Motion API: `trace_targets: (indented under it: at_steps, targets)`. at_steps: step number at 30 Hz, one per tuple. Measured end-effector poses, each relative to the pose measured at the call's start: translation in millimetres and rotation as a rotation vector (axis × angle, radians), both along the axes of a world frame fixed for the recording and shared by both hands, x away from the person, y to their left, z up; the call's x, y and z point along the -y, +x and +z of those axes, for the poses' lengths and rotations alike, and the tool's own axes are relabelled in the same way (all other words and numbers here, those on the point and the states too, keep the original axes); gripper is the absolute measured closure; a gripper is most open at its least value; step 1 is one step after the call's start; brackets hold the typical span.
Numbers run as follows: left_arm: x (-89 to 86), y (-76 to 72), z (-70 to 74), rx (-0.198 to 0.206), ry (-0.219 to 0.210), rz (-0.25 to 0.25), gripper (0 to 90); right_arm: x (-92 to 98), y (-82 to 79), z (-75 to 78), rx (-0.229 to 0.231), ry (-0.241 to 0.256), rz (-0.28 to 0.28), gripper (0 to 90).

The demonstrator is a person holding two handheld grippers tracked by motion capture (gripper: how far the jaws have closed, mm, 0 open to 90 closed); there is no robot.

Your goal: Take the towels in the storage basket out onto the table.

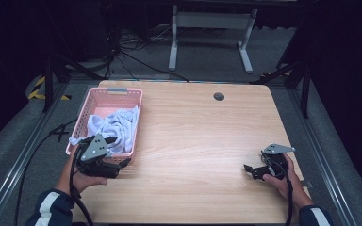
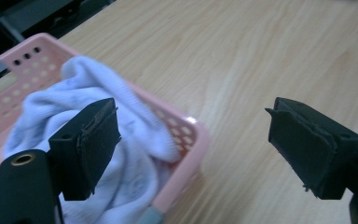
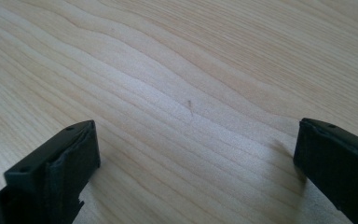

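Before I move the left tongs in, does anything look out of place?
Mostly tidy. The white cloth is bunched up in the pink basket, and part of it spills over the rim at the near left corner. Both tongs, left and right, are open and hold nothing.

High view: near end of the pink basket (image 1: 104, 123) hidden behind the left gripper (image 1: 104, 165), which also covers the lower edge of the white cloth (image 1: 115, 126); both forearms cut off by the bottom edge. Left gripper view: cloth (image 2: 135, 140) partly masked by one jaw; basket (image 2: 186, 140) cropped at the left and bottom edges; far tabletop (image 2: 261, 42) blurred. Right gripper view: right-hand jaw cut off by the frame edge.
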State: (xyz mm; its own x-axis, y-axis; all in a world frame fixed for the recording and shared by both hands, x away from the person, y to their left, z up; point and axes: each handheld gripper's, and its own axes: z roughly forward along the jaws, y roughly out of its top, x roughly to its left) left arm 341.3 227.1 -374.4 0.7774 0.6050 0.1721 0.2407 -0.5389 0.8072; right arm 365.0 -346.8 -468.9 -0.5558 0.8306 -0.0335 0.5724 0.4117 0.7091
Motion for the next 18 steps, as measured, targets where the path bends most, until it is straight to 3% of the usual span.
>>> trace_targets:
  at_steps: [1, 3, 4, 5, 6, 8, 10, 12, 14, 15, 16, 17, 18]
  targets:
    - [-3.4, 3.5, 1.0, 0.007, 0.015, 0.02, 16.3, -0.1, -0.1, 0.0, 0.0, 0.002, -0.001, 0.6]
    - [-10.2, 13.1, 1.4, -0.019, -0.003, 0.048, 15.9, 0.0, 0.0, 0.0, 0.0, 0.002, -0.001, 0.6]
    - [-12.5, 17.2, 1.7, -0.028, 0.019, 0.043, 15.8, -0.1, 0.0, -0.1, 0.001, 0.001, -0.001, 0.6]
    - [-14.1, 23.1, 1.0, -0.031, 0.042, 0.073, 15.9, 0.0, 0.1, -0.1, 0.001, -0.002, 0.001, 0.6]
    - [-15.2, 27.0, 0.3, -0.036, 0.041, 0.083, 15.9, 0.0, 0.1, -0.1, 0.001, -0.002, 0.001, 0.6]
    - [-17.4, 38.0, -2.2, -0.061, 0.053, 0.095, 15.9, 0.1, 0.1, 0.0, 0.001, -0.002, 0.001, 0.6]
    - [-19.7, 52.5, -5.3, -0.118, 0.039, 0.116, 15.8, 0.0, 0.0, 0.0, 0.0, 0.0, 0.0, 0.6]
    - [-18.5, 65.0, -9.8, -0.132, 0.085, 0.173, 15.9, 0.0, 0.1, -0.1, 0.001, 0.0, 0.0, 0.6]
    - [-17.3, 71.0, -13.3, -0.134, 0.106, 0.19, 15.8, -0.1, 0.0, 0.0, 0.0, 0.002, -0.001, 0.6]
    - [-14.6, 78.4, -18.5, -0.161, 0.13, 0.202, 15.9, 0.1, 0.1, 0.0, 0.0, -0.001, 0.001, 0.6]
    - [-9.4, 90.0, -26.2, -0.242, 0.17, 0.181, 15.9, 0.1, 0.1, -0.1, 0.001, -0.002, 0.001, 0.6]
    - [-9.4, 90.0, -26.2, -0.242, 0.17, 0.181, 15.9, 0.1, 0.1, -0.1, 0.001, -0.002, 0.001, 0.6]
    - [-5.3, 98.4, -25.6, -0.295, 0.215, 0.17, 15.9, 0.0, 0.0, 0.0, 0.001, 0.0, 0.0, 0.6]
